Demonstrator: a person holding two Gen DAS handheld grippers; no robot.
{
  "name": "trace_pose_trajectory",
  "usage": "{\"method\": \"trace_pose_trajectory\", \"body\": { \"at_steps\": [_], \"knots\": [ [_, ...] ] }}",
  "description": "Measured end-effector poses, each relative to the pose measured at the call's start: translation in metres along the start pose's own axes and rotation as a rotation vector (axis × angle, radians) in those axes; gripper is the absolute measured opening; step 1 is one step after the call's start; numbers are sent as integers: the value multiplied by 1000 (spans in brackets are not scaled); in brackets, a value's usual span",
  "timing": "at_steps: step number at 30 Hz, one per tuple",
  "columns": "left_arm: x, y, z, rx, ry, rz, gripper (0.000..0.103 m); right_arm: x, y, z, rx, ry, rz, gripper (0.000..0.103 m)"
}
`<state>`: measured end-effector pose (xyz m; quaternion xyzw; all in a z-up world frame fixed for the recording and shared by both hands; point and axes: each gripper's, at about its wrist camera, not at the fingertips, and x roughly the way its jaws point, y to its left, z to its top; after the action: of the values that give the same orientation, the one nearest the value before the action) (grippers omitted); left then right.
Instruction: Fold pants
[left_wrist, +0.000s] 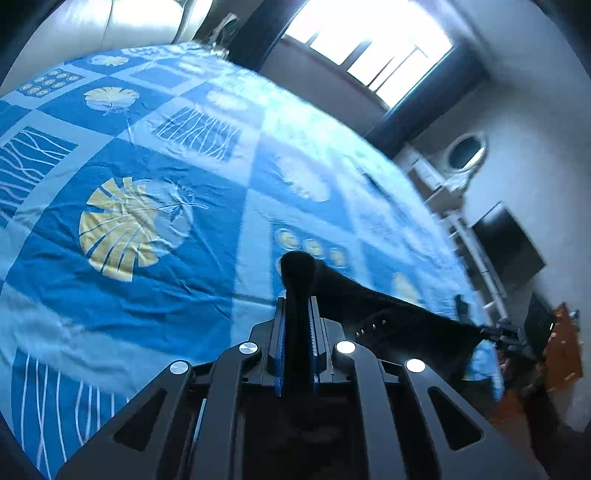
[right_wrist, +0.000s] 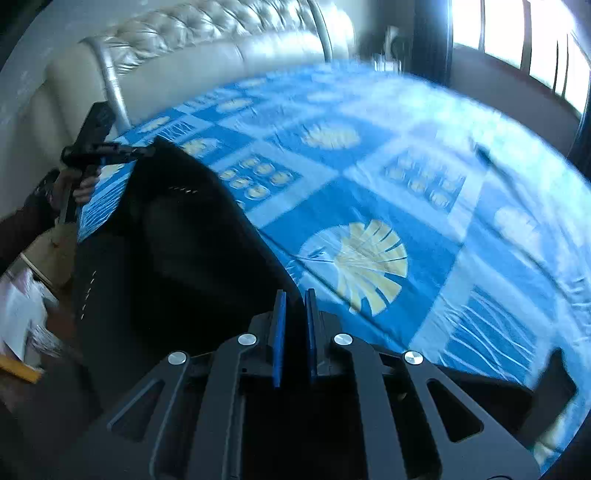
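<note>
Spanning the near edge of the bed, the black pants (right_wrist: 166, 236) are stretched between the two grippers and held above the bedspread (left_wrist: 155, 295). Left gripper (left_wrist: 299, 317): jaws closed tight on a bunched corner of the dark fabric, a rounded wad of cloth protruding beyond the fingertips. From that corner the upper edge of the garment runs taut to the right, ending at the right gripper, small and distant at the frame's right side. Right gripper (right_wrist: 294, 317): blue pads drawn close together with a thin fold of the black cloth pinched between them. In the right wrist view the garment hangs as a broad dark panel to the left, its top edge rising to the left gripper at far left, where a hand (right_wrist: 83, 184) grips the handle. A row of small pale marks shows on the fabric; what they are cannot be told. Lower edge of the garment is lost in shadow. The bedspread, blue with white panels and yellow leaf prints, lies broad and mostly flat beyond the pants, lightly creased. A pale tufted headboard (right_wrist: 207, 40) bounds the far left side; a bright window (left_wrist: 373, 40) lies beyond the far side.
</note>
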<state>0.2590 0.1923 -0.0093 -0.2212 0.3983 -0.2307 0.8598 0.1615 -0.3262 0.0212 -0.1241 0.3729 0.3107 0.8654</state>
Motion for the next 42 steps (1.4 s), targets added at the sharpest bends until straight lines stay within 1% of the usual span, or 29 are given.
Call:
{"method": "trace_pose_trajectory", "body": {
  "at_steps": [2, 5, 7, 9, 11, 14, 15, 17, 19, 20, 21, 22, 23, 24, 25, 26, 27, 28, 29, 30, 31, 32, 34, 37, 38, 39, 40, 41, 42],
  "knots": [
    [-11, -4, -12, -6, 6, -9, 10, -16, 37, -22, -80, -32, -49, 9],
    [-24, -10, -38, 5, 31, -5, 10, -24, 85, -66, -172, -27, -111, 10],
    [-30, -9, -59, -7, 69, -8, 10, -26, 105, -93, -189, -22, -125, 9],
    [-33, -9, -77, -33, 94, -10, 10, -23, 119, -117, -193, -10, -132, 8],
    [-35, -9, -97, -71, 116, -10, 10, -16, 126, -132, -194, 21, -129, 8],
    [-34, -14, -108, -117, 133, -26, 13, -4, 141, -158, -239, 85, -127, 8],
    [-31, -16, -110, -127, 144, -26, 13, -2, 146, -162, -254, 97, -123, 6],
    [-25, -23, -107, -112, 167, 4, 14, -7, 140, -155, -169, 80, -51, 6],
    [-20, -25, -94, -101, 172, 25, 14, -17, 114, -132, -12, 23, 34, 12],
    [-19, -22, -86, -104, 161, 38, 22, -22, 98, -121, 55, -7, 68, 21],
    [-19, -19, -76, -112, 143, 58, 39, -27, 82, -111, 117, -41, 87, 30],
    [-20, -16, -69, -120, 126, 63, 49, -32, 61, -98, 180, -82, 90, 35],
    [-21, -11, -54, -139, 103, 45, 70, -33, 46, -89, 216, -85, 106, 55],
    [-20, -3, -39, -167, 81, 11, 81, -28, 27, -79, 247, -60, 133, 71],
    [-20, 1, -32, -179, 70, -4, 81, -24, 15, -72, 241, -51, 122, 71],
    [-16, 8, -20, -183, 66, 4, 81, -21, 9, -68, 223, -46, 102, 71],
    [-8, 15, -7, -176, 76, 30, 81, -17, 5, -65, 212, -36, 93, 71],
    [-4, 18, -2, -171, 88, 47, 81, -11, -2, -62, 209, -16, 89, 71],
    [11, 27, 8, -161, 135, 85, 81, -8, -7, -63, 216, -10, 85, 71],
    [21, 32, 10, -158, 172, 99, 81, -6, -12, -61, 225, -10, 88, 71],
    [37, 39, 14, -156, 231, 123, 81, -4, -13, -64, 239, -16, 98, 71],
    [47, 42, 13, -153, 261, 131, 81, -3, -13, -66, 248, -21, 102, 71],
    [65, 41, 14, -125, 299, 128, 81, -3, -17, -71, 267, -33, 109, 72],
    [84, 24, 16, -32, 298, 107, 81, -2, -19, -82, 316, -40, 131, 75],
    [91, 19, 16, -14, 307, 86, 79, -1, -21, -83, 336, -37, 142, 75],
    [94, 13, 14, -1, 315, 69, 52, 1, -25, -86, 355, -31, 154, 75],
    [99, 8, 10, 21, 334, 53, 28, 3, -27, -86, 362, -24, 160, 75],
    [106, 1, 6, 59, 367, 83, 8, 4, -29, -87, 364, -15, 164, 75],
    [108, -5, 3, 92, 374, 107, 8, 5, -30, -86, 367, -9, 168, 75]
  ]
}}
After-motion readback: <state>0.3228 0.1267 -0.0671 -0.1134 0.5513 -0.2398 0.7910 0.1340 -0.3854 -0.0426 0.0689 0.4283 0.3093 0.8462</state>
